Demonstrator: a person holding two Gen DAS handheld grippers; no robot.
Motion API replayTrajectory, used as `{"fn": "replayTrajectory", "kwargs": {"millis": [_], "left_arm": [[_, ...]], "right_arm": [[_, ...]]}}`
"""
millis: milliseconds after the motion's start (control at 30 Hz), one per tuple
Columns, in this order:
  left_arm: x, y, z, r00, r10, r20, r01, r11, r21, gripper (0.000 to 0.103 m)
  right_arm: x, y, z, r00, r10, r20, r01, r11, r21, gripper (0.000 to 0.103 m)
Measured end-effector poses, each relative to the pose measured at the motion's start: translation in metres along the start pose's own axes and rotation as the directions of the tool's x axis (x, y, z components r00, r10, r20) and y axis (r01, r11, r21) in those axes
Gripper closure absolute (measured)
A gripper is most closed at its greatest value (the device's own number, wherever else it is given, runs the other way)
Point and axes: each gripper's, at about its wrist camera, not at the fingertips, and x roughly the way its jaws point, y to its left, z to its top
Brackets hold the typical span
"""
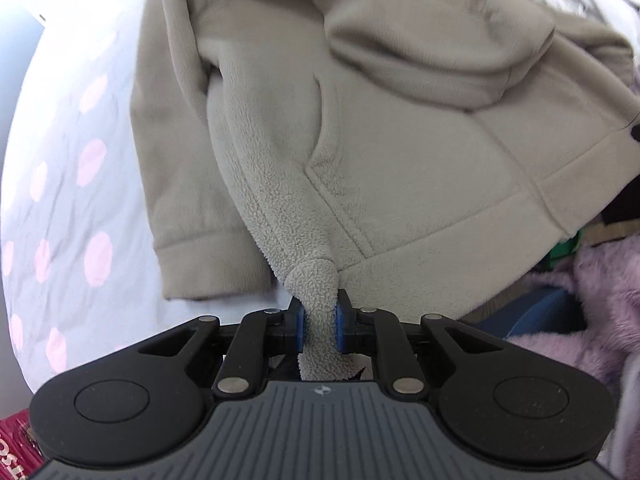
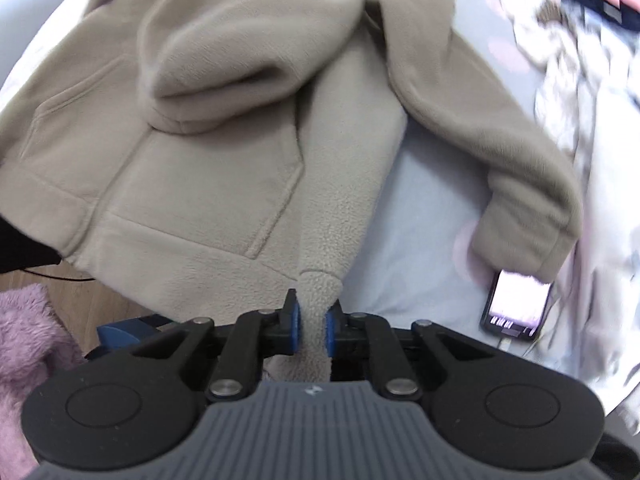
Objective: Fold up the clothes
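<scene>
Your left gripper (image 1: 319, 326) pinches hoodie (image 1: 400, 140) hem corner, pads clamped tight on fleece. Your right gripper (image 2: 312, 326) grips opposite hem corner same way. Hoodie lies on dotted sheet (image 1: 72, 184), hem toward you, hood (image 2: 248, 52) away, long axis running away from you. Phone (image 2: 516, 308) beside sleeve cuff.
</scene>
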Motion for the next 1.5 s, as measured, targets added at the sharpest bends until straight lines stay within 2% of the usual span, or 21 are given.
{"fn": "replayTrajectory", "kwargs": {"millis": [67, 267, 400, 500, 567, 667, 767, 800, 900, 967, 1000, 1133, 1233, 1300, 1400, 1500], "left_arm": [[0.01, 0.0, -0.001, 0.999, -0.002, -0.039, 0.002, 1.0, 0.008, 0.091], [0.05, -0.006, -0.005, 0.992, 0.034, -0.123, -0.027, 0.998, 0.055, 0.091], [0.065, -0.008, -0.002, 0.989, 0.046, -0.143, -0.042, 0.999, 0.028, 0.088], [0.06, -0.004, -0.001, 0.99, 0.029, -0.136, -0.032, 0.999, -0.019, 0.085], [0.049, -0.002, -0.002, 0.993, 0.022, -0.118, -0.027, 0.999, -0.037, 0.081], [0.025, -0.002, 0.0, 0.998, 0.012, -0.068, -0.015, 0.999, -0.051, 0.076], [-0.001, -0.005, 0.009, 1.0, -0.005, -0.005, 0.005, 0.998, -0.06, 0.069], [-0.009, -0.007, 0.014, 1.0, -0.006, 0.026, 0.008, 0.999, -0.047, 0.064], [-0.033, -0.015, 0.032, 0.993, -0.016, 0.118, 0.018, 1.0, -0.009, 0.058], [-0.045, -0.022, 0.048, 0.981, -0.049, 0.186, 0.048, 0.999, 0.01, 0.055], [-0.049, -0.023, 0.055, 0.973, -0.068, 0.221, 0.066, 0.998, 0.017, 0.054], [-0.043, -0.031, 0.089, 0.935, -0.13, 0.331, 0.135, 0.991, 0.005, 0.054], [-0.019, -0.042, 0.121, 0.915, -0.171, 0.365, 0.188, 0.982, -0.012, 0.054], [-0.006, -0.045, 0.134, 0.91, -0.181, 0.373, 0.197, 0.98, -0.007, 0.054], [0.01, -0.046, 0.152, 0.913, -0.17, 0.372, 0.187, 0.982, -0.01, 0.054], [0.022, -0.041, 0.164, 0.926, -0.138, 0.352, 0.165, 0.985, -0.048, 0.055]], "right_arm": [[0.013, -0.004, 0.0, 0.999, 0.013, -0.037, -0.012, 1.0, 0.021, 0.09], [0.047, 0.006, 0.005, 0.994, -0.029, -0.108, 0.029, 1.0, -0.001, 0.09], [0.061, 0.004, 0.01, 0.991, -0.049, -0.123, 0.049, 0.999, -0.008, 0.088], [0.061, 0.004, 0.013, 0.99, -0.057, -0.126, 0.057, 0.998, -0.009, 0.081], [0.052, 0.004, 0.016, 0.991, -0.058, -0.118, 0.056, 0.998, -0.019, 0.079], [0.032, 0.002, 0.021, 0.994, -0.062, -0.095, 0.06, 0.998, -0.03, 0.069], [0.007, 0.0, 0.031, 0.995, -0.09, -0.034, 0.089, 0.995, -0.047, 0.069], [-0.003, 0.001, 0.033, 0.995, -0.097, -0.011, 0.097, 0.994, -0.056, 0.069], [-0.024, -0.004, 0.036, 0.995, -0.084, 0.057, 0.088, 0.994, -0.061, 0.063], [-0.028, -0.011, 0.04, 0.993, -0.046, 0.105, 0.053, 0.996, -0.066, 0.059], [-0.03, -0.008, 0.044, 0.991, -0.025, 0.128, 0.034, 0.997, -0.066, 0.054], [-0.03, -0.002, 0.068, 0.977, 0.035, 0.209, -0.02, 0.997, -0.074, 0.042], [-0.018, 0.002, 0.085, 0.971, 0.077, 0.229, -0.055, 0.993, -0.102, 0.033], [-0.011, 0.01, 0.089, 0.972, 0.08, 0.221, -0.051, 0.989, -0.137, 0.032], [0.009, 0.017, 0.096, 0.972, 0.067, 0.223, -0.024, 0.982, -0.189, 0.032], [0.029, 0.023, 0.1, 0.966, 0.071, 0.247, -0.015, 0.975, -0.223, 0.034]]}}
